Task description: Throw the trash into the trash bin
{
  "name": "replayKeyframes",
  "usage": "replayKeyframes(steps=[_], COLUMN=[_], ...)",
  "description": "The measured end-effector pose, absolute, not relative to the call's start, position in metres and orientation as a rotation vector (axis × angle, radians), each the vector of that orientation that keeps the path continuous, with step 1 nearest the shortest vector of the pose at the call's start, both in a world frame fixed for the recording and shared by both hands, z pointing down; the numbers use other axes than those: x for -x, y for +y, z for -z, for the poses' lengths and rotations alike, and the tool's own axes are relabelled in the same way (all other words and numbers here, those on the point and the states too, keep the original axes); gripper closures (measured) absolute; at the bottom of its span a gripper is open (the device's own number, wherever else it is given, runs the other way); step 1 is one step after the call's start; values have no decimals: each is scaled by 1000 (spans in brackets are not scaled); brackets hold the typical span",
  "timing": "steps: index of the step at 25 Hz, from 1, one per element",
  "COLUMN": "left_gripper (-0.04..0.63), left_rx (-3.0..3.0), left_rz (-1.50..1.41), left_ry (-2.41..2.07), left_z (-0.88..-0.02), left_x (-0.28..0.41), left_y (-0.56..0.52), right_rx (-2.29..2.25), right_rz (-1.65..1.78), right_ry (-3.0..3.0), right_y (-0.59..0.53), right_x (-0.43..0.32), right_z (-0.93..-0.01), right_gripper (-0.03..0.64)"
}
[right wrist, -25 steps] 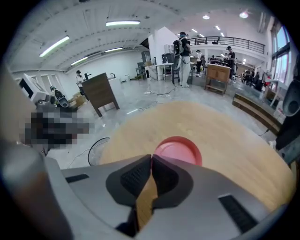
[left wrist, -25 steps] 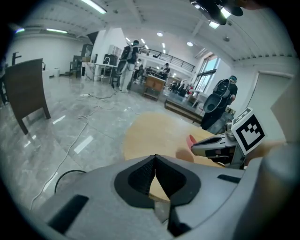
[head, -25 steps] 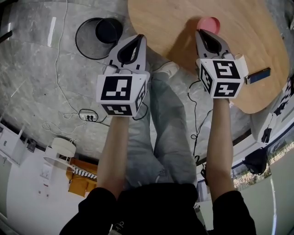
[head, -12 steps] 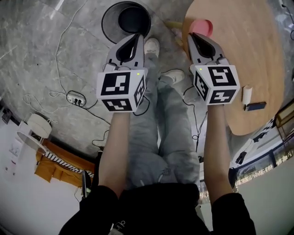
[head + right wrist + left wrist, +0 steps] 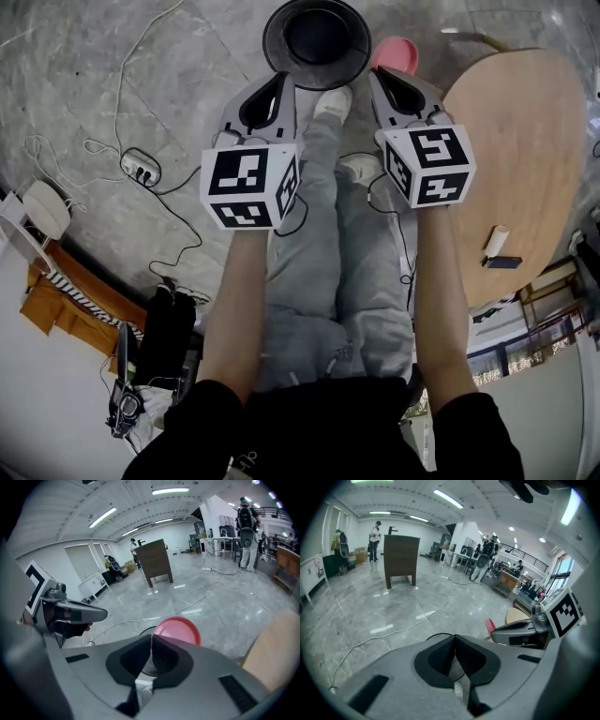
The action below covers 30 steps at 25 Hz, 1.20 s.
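Okay, right gripper (image 5: pixel 379 75) jaws pinch the pink disc (image 5: pixel 401 52) at its rim; probably light, stiff, slick. Left gripper (image 5: pixel 279 82) jaws closed, empty. Bin (image 5: pixel 317 33) just ahead.

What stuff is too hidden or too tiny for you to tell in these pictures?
Head view: the inside of the trash bin is too dark to see what's in it.
Head view: the right claw covers part of the pink disc.
Head view: the small white thing on the table is too small to name.
Left gripper view: the far-off people are too small.
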State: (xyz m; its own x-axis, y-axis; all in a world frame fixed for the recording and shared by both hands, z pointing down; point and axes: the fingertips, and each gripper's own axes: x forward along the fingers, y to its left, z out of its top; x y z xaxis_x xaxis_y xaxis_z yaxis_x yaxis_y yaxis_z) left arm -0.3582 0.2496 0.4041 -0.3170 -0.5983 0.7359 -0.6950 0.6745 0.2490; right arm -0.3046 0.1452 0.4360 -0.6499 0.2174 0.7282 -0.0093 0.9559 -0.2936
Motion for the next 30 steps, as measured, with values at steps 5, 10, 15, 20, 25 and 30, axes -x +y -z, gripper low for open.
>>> replayKeyframes(steps=[5,10,15,20,25,30], left_gripper=[588,588,588,588,588,588], left_rx=[-908,-869,-873,-923,-999,-1076], left_rz=[-102,-86,-89,-106,-134,-172], left_ry=[-2047,-2041,-2036,-2009,-1977,-1938], left_z=[-412,-421,-422,-423,-420,-420], left_x=[374,381,390,389,384,378], left_y=[279,294,296,279,253,234], right_rx=[255,350,359,294,291,224], right_rz=[-344,-392,-393,-488,-603,-558], right_ry=[-2236,-2218,-2172,-2177,-2144,-2149], right_y=[176,197,202,193,191,181], right_x=[330,349,351,336,322,312], right_z=[-454,-486,-499,-496,-495,-492], right_gripper=[603,601,595,595,465,466])
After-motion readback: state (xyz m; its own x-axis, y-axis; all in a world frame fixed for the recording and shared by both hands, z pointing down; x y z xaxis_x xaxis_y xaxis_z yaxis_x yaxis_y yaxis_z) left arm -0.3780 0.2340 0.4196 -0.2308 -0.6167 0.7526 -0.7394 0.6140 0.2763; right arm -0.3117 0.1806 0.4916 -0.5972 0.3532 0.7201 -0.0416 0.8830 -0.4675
